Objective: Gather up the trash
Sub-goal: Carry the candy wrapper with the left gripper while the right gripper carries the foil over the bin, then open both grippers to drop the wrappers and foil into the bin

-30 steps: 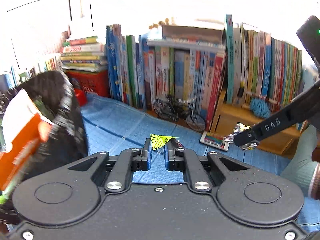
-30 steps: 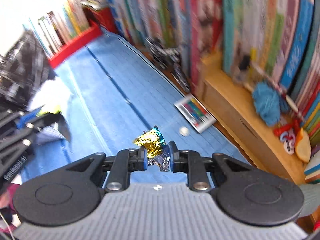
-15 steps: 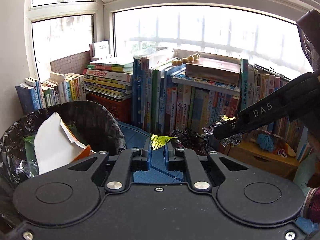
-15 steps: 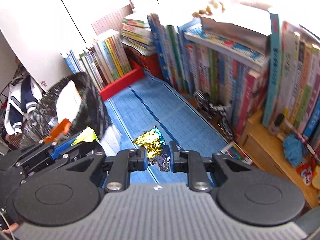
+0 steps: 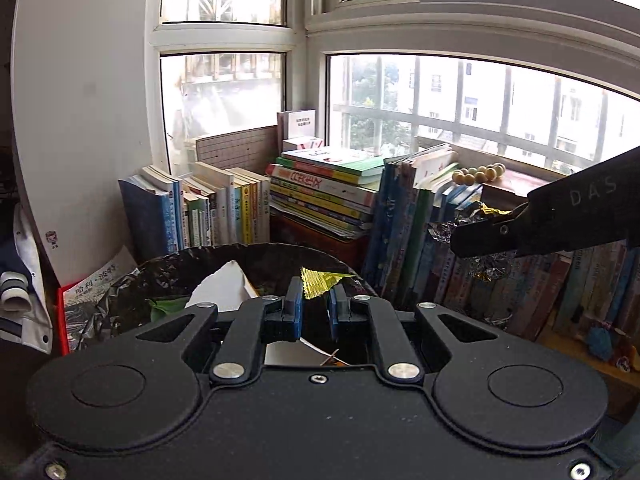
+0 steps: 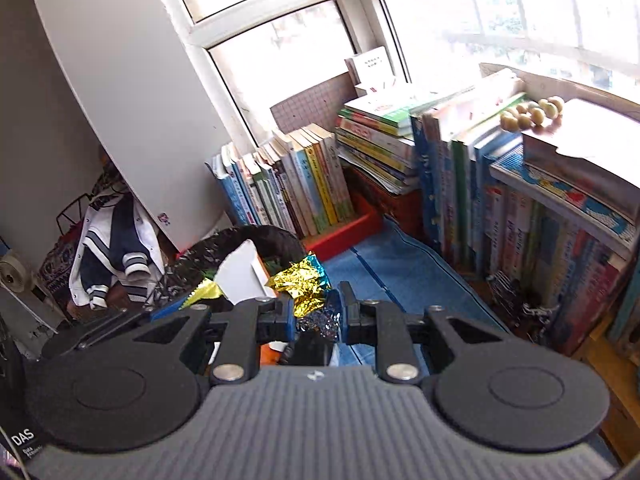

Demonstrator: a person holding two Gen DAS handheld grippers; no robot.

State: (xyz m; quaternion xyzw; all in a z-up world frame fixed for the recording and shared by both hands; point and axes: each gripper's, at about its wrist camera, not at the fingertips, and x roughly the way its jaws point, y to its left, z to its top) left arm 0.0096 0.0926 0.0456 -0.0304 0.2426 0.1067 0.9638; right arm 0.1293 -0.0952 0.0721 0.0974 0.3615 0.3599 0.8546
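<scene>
Presently, left claw clenched on yellow wrapper above bin rim, right claw gripping foil wad beside bin, books crowding behind.

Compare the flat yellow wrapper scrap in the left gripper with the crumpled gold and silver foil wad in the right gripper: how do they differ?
The flat yellow wrapper scrap is thin and pointed; the crumpled gold and silver foil wad is bulky and wrinkled. The scrap is plain yellow; the wad mixes gold, silver and some blue. The scrap sits directly before the black-lined trash bin; the wad is off to its side. Each is pinched in its gripper, left or right.
</scene>
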